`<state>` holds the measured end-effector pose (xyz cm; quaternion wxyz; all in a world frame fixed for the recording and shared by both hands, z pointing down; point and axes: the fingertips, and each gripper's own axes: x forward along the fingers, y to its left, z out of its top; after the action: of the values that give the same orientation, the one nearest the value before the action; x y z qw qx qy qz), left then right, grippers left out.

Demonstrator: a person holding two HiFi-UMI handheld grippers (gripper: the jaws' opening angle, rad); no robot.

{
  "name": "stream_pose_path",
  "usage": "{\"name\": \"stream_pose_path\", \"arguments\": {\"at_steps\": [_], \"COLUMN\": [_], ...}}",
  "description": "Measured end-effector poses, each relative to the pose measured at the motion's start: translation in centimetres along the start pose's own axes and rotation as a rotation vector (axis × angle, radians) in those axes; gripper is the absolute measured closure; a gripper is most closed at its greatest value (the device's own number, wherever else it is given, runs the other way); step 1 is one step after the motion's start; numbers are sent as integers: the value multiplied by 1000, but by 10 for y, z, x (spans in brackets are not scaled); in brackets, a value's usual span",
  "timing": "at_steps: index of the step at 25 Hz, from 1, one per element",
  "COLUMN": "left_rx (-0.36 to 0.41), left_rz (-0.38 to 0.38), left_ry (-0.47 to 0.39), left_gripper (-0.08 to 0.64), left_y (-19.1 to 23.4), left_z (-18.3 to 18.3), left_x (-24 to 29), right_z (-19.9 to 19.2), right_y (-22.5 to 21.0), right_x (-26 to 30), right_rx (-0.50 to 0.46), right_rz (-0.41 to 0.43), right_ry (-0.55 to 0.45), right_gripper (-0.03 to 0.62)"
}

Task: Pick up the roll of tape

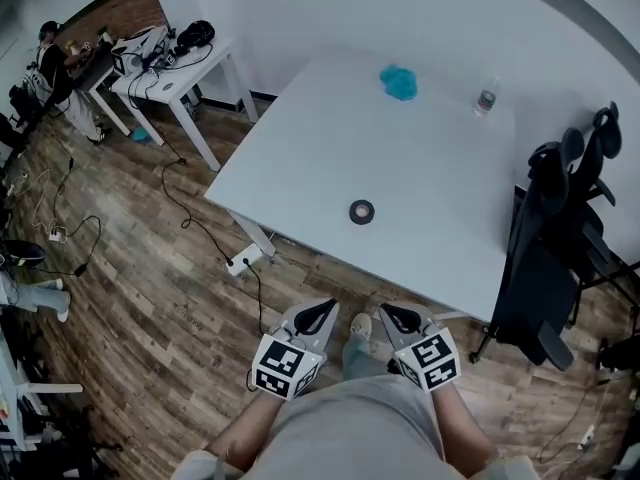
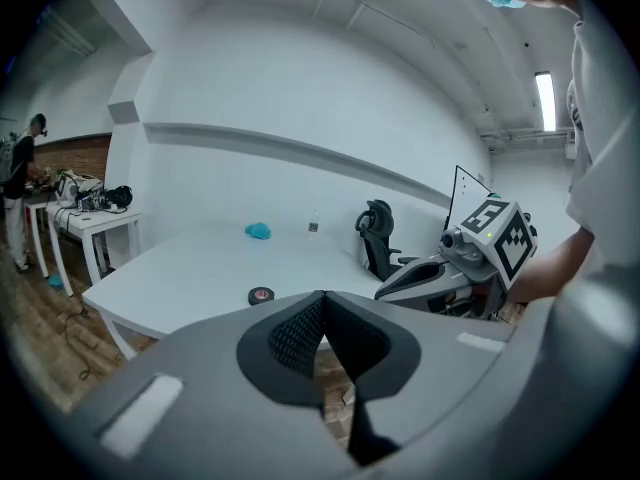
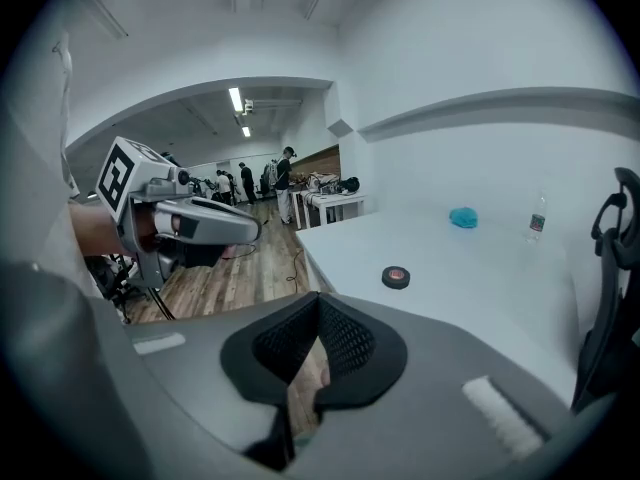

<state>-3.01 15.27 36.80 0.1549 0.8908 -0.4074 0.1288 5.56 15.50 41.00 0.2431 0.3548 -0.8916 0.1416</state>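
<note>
A black roll of tape (image 1: 362,211) lies flat on the white table (image 1: 300,158), not far from its near edge. Both grippers hang over the wooden floor in front of the table, short of its edge and well apart from the tape. My left gripper (image 1: 325,309) is shut with nothing in it, and so is my right gripper (image 1: 391,312) beside it. In the left gripper view the tape (image 2: 261,295) shows just above the closed jaw tips (image 2: 322,298). The right gripper view has the tape (image 3: 396,277) ahead and right of its closed tips (image 3: 320,303).
A blue cloth (image 1: 399,81) and a small bottle (image 1: 486,96) sit at the table's far side. A black office chair (image 1: 550,258) stands at the table's right end. A power strip (image 1: 245,260) and cables lie on the floor at left. Desks with people stand far left.
</note>
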Motion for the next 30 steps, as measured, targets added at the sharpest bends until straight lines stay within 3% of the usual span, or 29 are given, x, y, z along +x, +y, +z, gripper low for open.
{"name": "stream_pose_path", "arguments": {"at_steps": [13,22,30], "left_rx": [-46,-61,-45], "left_rz": [81,163,181], "left_ry": [1,-15,-22], "left_gripper": [541,541,541], "left_y": [61,86,89], "left_z": [48,63,74], "left_x": [74,90,99], "right_z": [58,78,83], "right_y": [-108,-138,-153], "right_x": [45,71,72], "right_rx": [-19,-59,-67], "right_rz": [14,69,72], "right_ry": [-6,-16,-28], "right_gripper": [586,586,586]}}
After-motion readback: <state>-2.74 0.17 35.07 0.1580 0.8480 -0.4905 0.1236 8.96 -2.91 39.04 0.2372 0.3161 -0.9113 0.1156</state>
